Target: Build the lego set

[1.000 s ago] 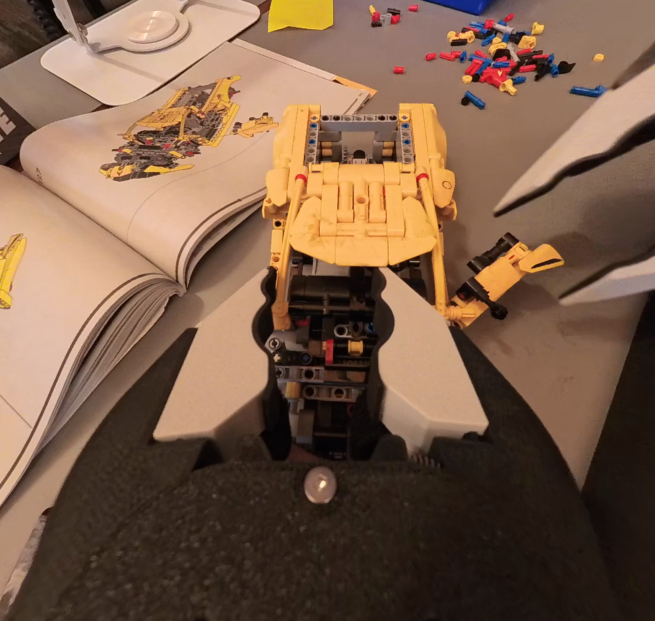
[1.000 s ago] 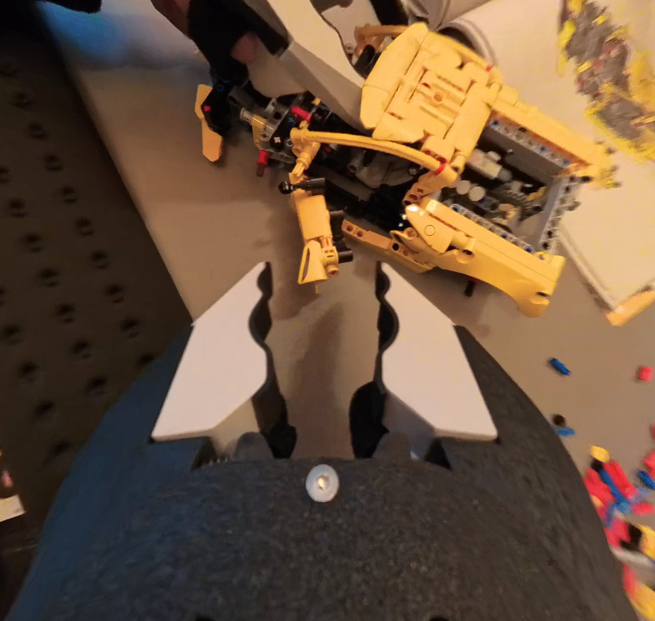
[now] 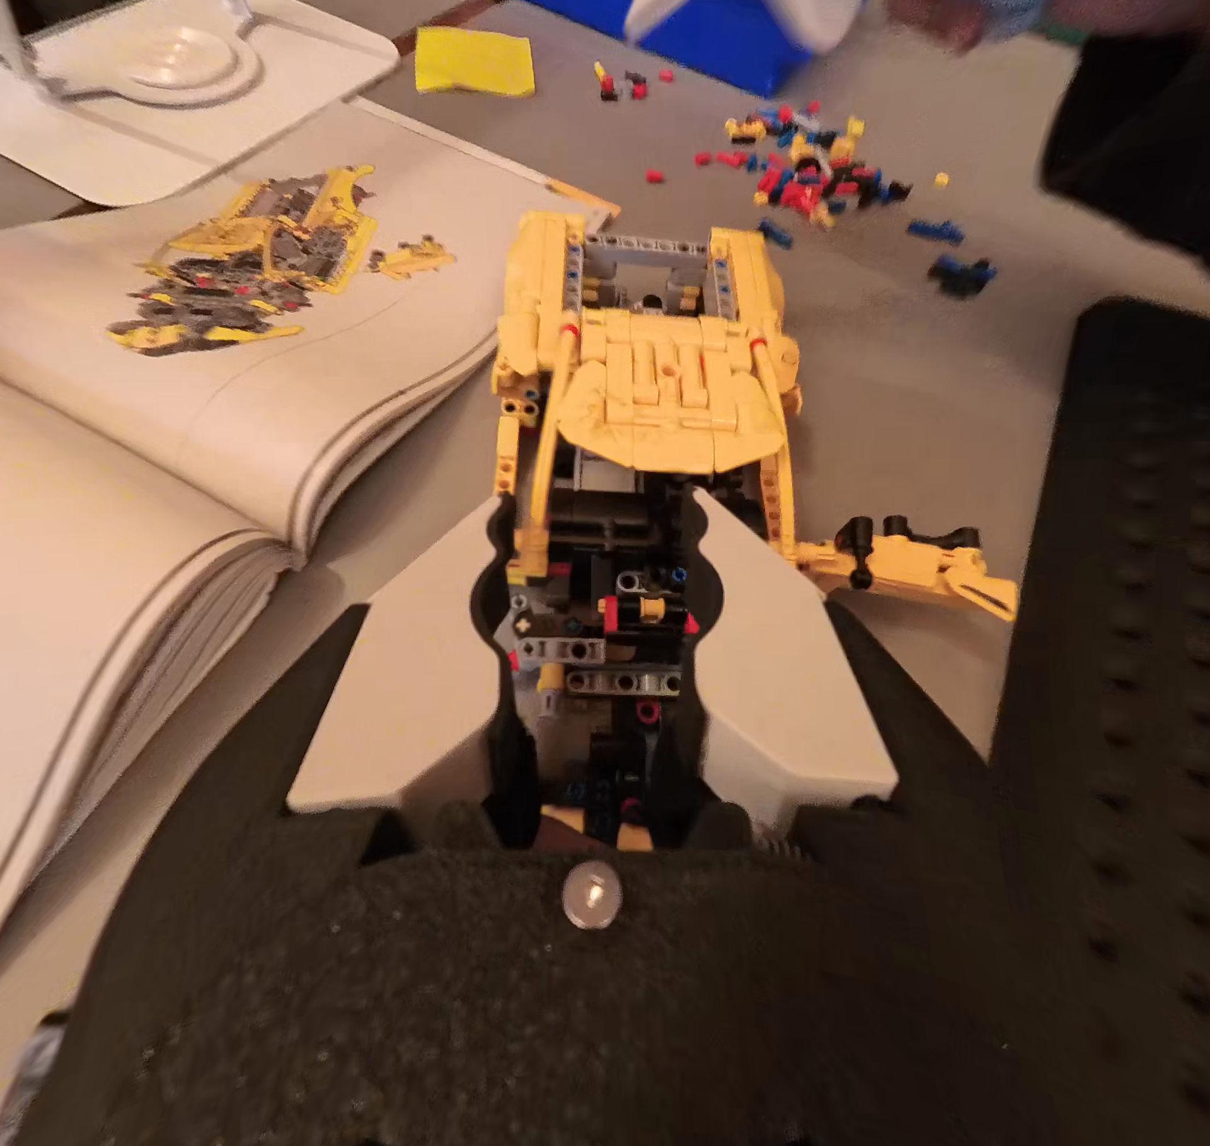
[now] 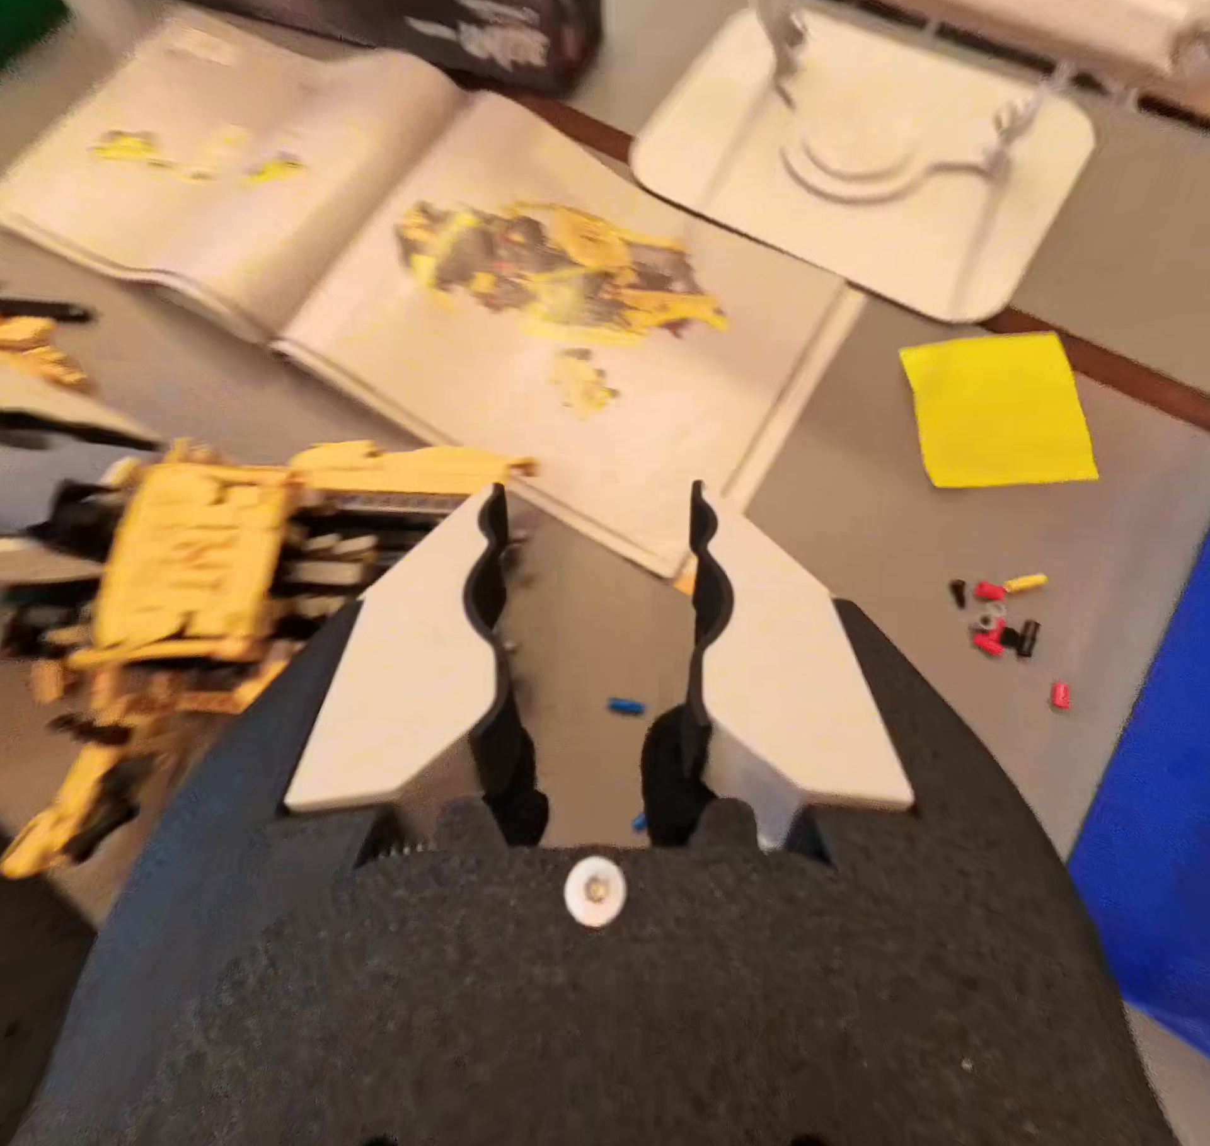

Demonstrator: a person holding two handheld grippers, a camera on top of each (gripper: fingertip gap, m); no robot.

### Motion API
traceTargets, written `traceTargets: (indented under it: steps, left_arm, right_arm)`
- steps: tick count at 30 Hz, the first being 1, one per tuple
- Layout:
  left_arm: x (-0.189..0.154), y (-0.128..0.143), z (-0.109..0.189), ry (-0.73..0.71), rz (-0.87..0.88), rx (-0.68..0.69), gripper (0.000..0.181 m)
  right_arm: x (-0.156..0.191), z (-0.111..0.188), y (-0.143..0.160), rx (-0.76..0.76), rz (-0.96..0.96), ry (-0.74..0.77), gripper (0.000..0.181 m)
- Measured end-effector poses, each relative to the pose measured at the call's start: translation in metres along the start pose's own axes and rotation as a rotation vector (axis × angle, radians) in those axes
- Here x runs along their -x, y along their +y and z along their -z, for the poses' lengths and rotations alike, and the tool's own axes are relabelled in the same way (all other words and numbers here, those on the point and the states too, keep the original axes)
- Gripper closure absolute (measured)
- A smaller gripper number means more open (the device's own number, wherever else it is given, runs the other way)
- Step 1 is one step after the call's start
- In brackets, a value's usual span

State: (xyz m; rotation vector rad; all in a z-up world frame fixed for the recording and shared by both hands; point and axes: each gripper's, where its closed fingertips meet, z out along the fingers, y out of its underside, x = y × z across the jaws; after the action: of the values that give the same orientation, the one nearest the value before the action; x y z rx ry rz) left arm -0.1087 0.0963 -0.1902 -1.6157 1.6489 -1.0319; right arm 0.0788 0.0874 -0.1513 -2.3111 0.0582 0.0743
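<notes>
**Left gripper holds the yellow car, right gripper holds nothing**

The left gripper (image 3: 596, 512) has its two white fingers pressed on both sides of the dark back end of the yellow lego car (image 3: 655, 394). The car sits on the grey table (image 3: 884, 394), nose pointing to 12 o'clock. An open instruction book (image 3: 229, 427) lies at 9 o'clock. Loose small pieces (image 3: 812, 165) lie at 1 o'clock.

The right gripper (image 4: 596, 493) is wide open with nothing between its fingers. The car (image 4: 190, 558) is at its 9 o'clock, a yellow paper square (image 4: 995, 407) at 2 o'clock

each claw (image 3: 597, 506) (image 4: 596, 493) has pale scalloped fingers on a dark grainy body with one silver screw.
</notes>
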Motion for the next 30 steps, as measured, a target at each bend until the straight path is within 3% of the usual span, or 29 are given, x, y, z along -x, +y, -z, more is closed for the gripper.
traceTargets:
  steps: [3,7,10,18,30]
  left_arm:
    - [0.023,-0.034,0.020,-0.033,0.078,-0.091,0.131]
    - [0.088,-0.050,0.006,-0.219,-0.099,0.116,0.130]
    - [0.118,-0.046,-0.014,-0.224,-0.139,0.226,0.130]
    - [0.140,-0.019,-0.060,-0.221,0.036,0.263,0.131]
    - [0.137,-0.016,-0.059,-0.232,0.009,0.263,0.131]
  right_arm:
    - [-0.033,-0.031,0.018,0.142,-0.241,-0.068,0.124]
    - [-0.021,-0.051,0.034,0.240,-0.567,-0.318,0.136]
    - [-0.002,-0.049,0.055,0.309,-0.661,-0.455,0.132]
    - [-0.014,-0.044,0.062,0.310,-0.637,-0.382,0.136]
    - [-0.012,-0.047,0.066,0.322,-0.644,-0.398,0.138]
